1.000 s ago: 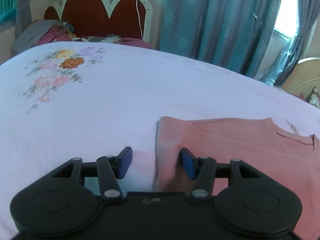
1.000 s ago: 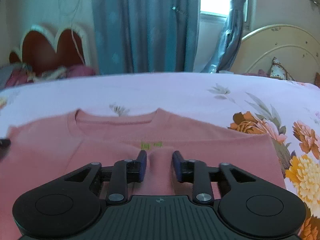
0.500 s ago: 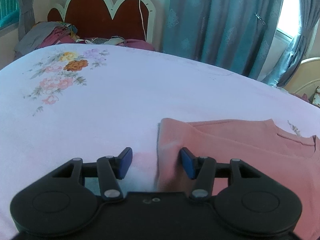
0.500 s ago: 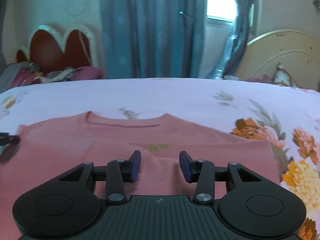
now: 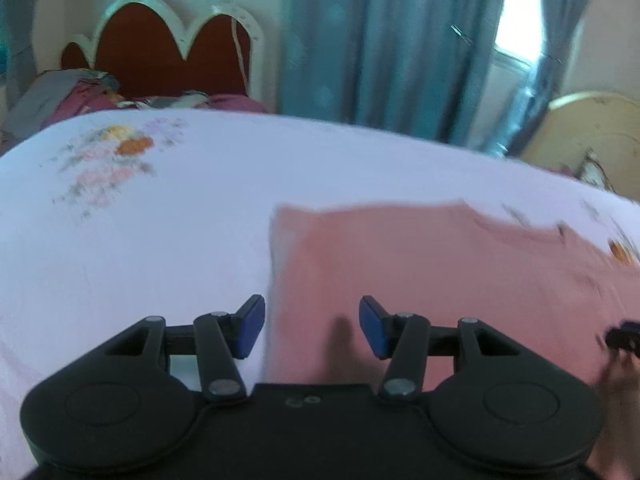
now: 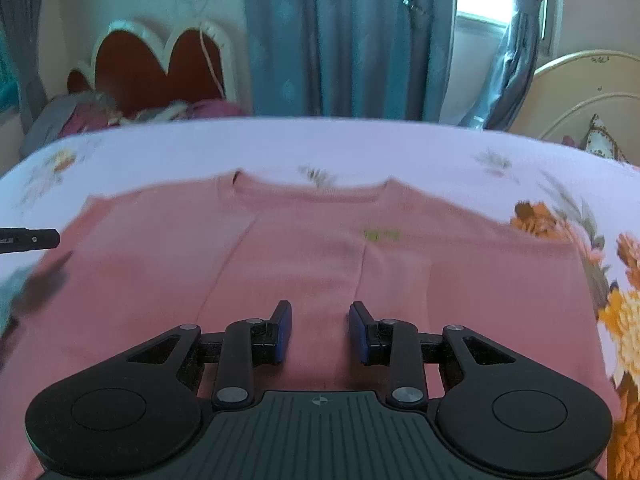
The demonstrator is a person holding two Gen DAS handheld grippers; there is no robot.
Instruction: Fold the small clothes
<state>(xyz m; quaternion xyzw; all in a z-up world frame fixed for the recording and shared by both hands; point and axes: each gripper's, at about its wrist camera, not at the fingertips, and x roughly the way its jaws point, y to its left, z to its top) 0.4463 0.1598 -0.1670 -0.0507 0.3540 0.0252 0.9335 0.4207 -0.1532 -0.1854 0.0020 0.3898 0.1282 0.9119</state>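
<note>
A pink shirt (image 6: 320, 264) lies flat on a white floral bedsheet (image 5: 160, 208), collar away from the fingers, as two handheld grippers hover low over its near part. The left gripper (image 5: 311, 328) stands with its blue-padded fingers (image 5: 250, 328) spread wide and empty, straddling the shirt's left side edge: one pad over bare sheet, the other over pink cloth. The right gripper (image 6: 319, 332) is likewise parted and holding nothing, its fingers over the middle of the shirt, just short of a small green label (image 6: 382, 235). Beyond the fingertips the shirt's collar gives way to open sheet running to the far edge of the bed. Past that edge stand a red scalloped headboard (image 6: 160, 68) with heaped clothes (image 6: 80, 116) at its foot, blue curtains (image 6: 340, 40) and a cream headboard (image 6: 592, 92) to the right. Orange flower prints (image 6: 624, 312) border the shirt's right edge. Motion blurs both views.
</note>
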